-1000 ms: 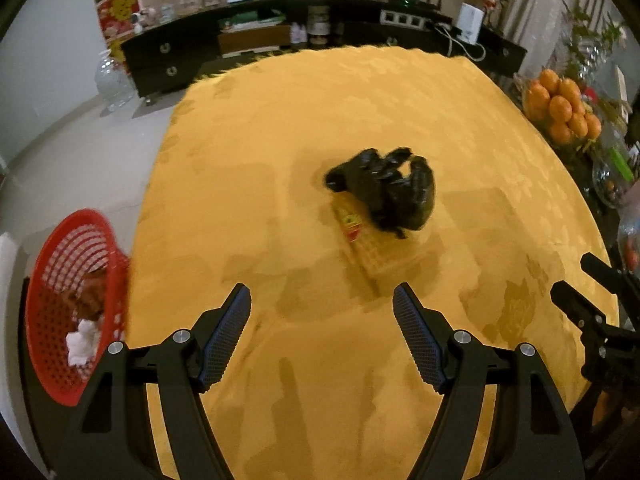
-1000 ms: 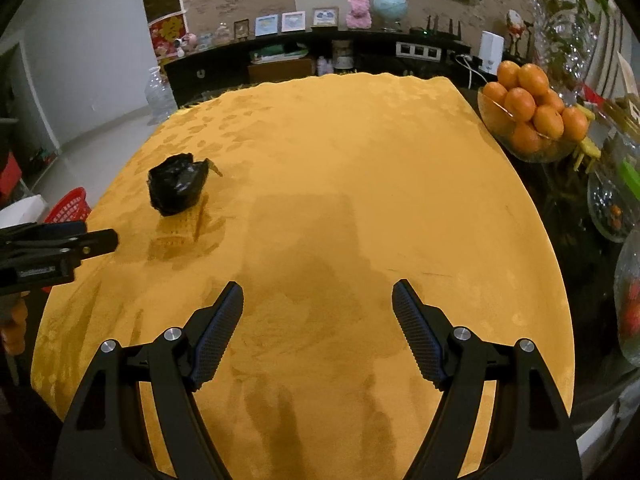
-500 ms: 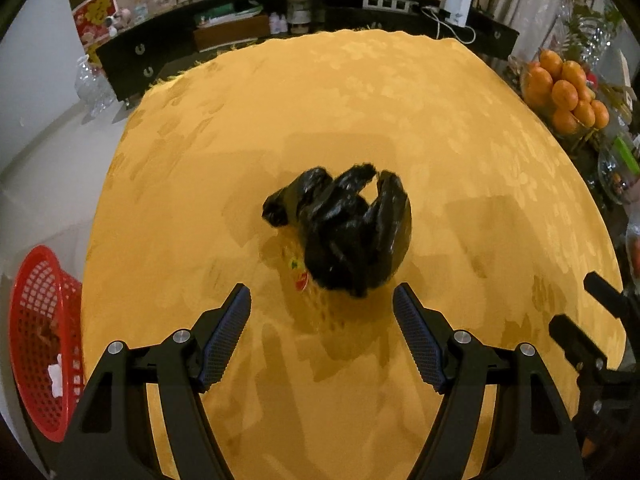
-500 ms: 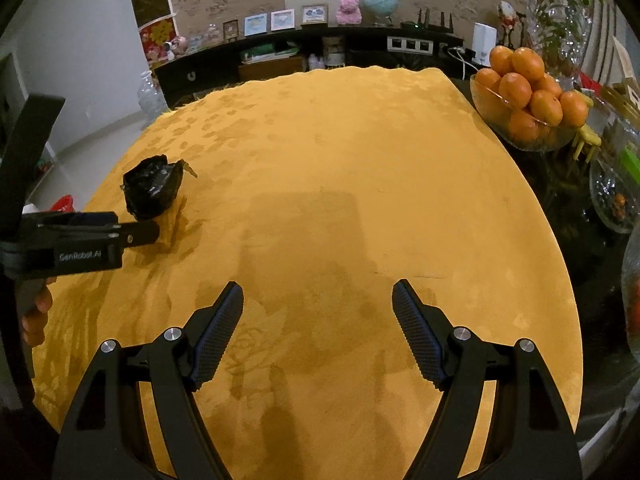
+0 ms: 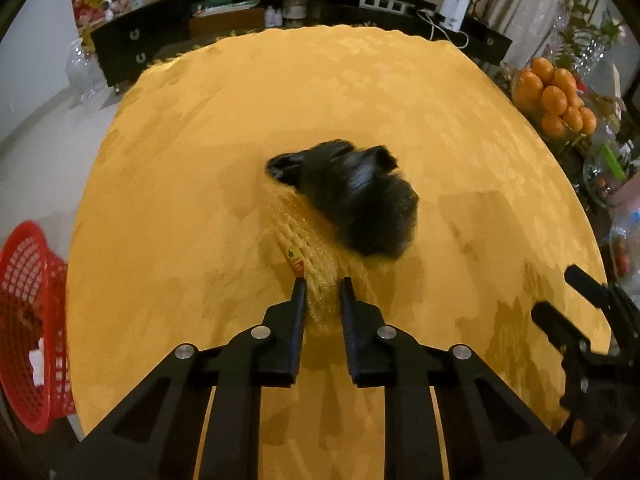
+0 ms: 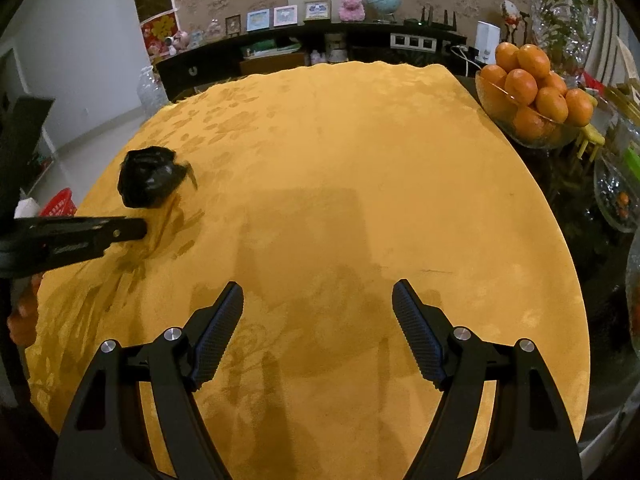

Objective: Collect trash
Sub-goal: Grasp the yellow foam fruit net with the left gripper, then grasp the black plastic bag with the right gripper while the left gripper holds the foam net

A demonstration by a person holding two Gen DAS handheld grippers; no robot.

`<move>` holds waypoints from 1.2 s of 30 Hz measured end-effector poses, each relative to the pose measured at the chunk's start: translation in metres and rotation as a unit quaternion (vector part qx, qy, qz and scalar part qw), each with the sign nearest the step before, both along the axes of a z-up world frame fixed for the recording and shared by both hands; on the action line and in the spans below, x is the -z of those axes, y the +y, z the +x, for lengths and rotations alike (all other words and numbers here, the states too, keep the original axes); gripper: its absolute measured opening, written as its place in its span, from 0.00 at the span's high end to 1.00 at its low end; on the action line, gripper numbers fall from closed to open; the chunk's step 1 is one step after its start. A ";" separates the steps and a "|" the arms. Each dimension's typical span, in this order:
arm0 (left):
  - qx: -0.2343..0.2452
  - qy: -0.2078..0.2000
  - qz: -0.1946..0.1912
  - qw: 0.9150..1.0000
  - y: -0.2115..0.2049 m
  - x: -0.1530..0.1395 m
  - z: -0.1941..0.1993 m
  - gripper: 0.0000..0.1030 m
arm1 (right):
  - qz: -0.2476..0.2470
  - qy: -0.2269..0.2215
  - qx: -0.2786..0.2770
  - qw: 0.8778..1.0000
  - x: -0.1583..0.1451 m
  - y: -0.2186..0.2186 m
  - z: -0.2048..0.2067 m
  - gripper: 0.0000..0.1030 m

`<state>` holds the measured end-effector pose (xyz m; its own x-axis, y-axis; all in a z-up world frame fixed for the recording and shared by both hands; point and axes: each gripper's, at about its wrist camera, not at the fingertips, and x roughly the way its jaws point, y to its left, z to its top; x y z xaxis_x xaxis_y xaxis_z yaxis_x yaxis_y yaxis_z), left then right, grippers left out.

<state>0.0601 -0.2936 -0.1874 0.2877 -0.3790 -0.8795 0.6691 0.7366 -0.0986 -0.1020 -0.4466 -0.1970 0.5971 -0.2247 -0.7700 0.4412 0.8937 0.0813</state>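
Note:
A crumpled black plastic bag [image 5: 352, 196] lies on the yellow tablecloth [image 5: 200, 184], on top of a clear bubble-wrap packet [image 5: 316, 264] with a small red label. My left gripper [image 5: 323, 284] is shut on the near end of that packet. In the right wrist view the black bag [image 6: 148, 178] sits at the table's left side, with the left gripper [image 6: 132, 230] just in front of it. My right gripper [image 6: 318, 300] is open and empty over the middle of the table.
A red mesh basket [image 5: 32, 320] with white and brown trash stands on the floor left of the table. A glass bowl of oranges [image 6: 532, 100] and glassware [image 6: 616, 188] stand at the right edge. A dark sideboard [image 6: 304, 52] is behind.
My left gripper moved forward to the packet under the black bag and shut on its near end. The bag shifted and looks blurred. The right gripper stayed open and almost still.

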 end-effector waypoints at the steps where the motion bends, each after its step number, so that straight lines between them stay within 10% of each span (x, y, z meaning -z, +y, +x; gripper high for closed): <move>1: -0.002 0.001 -0.001 1.000 0.005 0.000 -0.001 0.85 | -0.001 0.000 -0.001 1.000 0.000 0.001 0.000 0.28; 22: -0.076 -0.030 -0.034 0.996 0.120 -0.031 -0.016 0.86 | -0.003 -0.006 -0.087 0.996 -0.024 0.043 0.079 0.15; 36: -0.114 -0.034 -0.031 0.992 0.161 -0.030 -0.010 0.86 | -0.019 0.027 -0.127 0.991 -0.011 0.065 0.158 0.24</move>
<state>0.0504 -0.1328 -0.1579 0.4301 -0.3493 -0.8325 0.4924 0.8637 -0.1080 0.0558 -0.3820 -0.1856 0.5967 -0.1012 -0.7960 0.2042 0.9785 0.0287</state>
